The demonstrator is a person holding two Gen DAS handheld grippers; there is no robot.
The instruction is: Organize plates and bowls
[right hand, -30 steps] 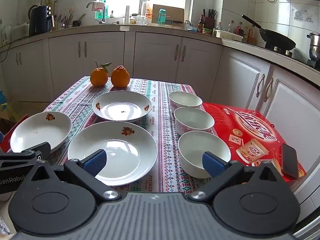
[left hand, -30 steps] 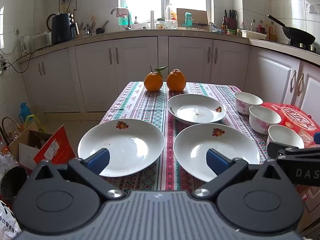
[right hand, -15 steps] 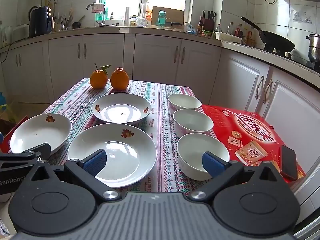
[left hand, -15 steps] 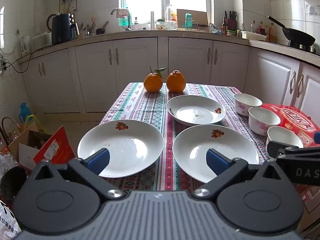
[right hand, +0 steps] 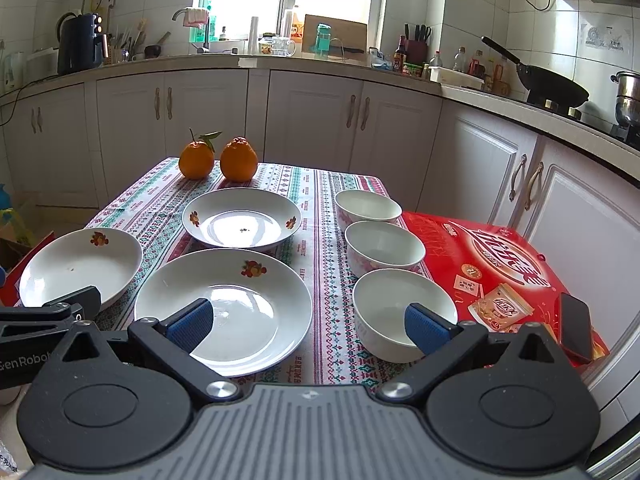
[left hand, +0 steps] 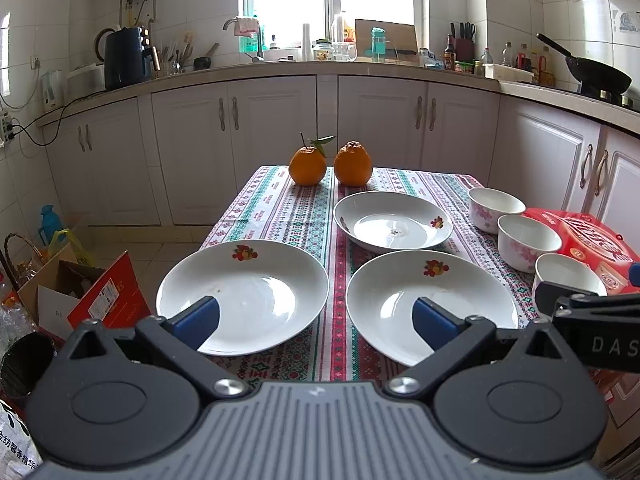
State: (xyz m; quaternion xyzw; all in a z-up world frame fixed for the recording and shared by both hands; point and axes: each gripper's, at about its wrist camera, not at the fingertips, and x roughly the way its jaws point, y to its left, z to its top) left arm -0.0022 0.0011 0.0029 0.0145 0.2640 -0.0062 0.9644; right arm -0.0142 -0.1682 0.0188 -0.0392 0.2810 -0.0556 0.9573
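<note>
Three white plates with fruit prints lie on the patterned tablecloth: a near left plate (left hand: 256,284), a near right plate (left hand: 436,292) and a far plate (left hand: 394,220). Three white bowls stand in a row at the right: far bowl (right hand: 368,206), middle bowl (right hand: 384,246), near bowl (right hand: 400,304). My left gripper (left hand: 316,320) hangs open before the table's near edge, between the two near plates. My right gripper (right hand: 306,322) is open too, with one blue pad over the near right plate (right hand: 224,300) and the other over the near bowl. Neither holds anything.
Two oranges (left hand: 330,164) sit at the table's far end. A red box (right hand: 496,264) with a black phone (right hand: 576,326) on it lies right of the bowls. Cardboard boxes (left hand: 76,292) stand on the floor at the left. White cabinets run behind.
Both views have shifted slightly; the plates and bowls sit a little lower in the frames. Both grippers remain open and nothing on the table has moved.
</note>
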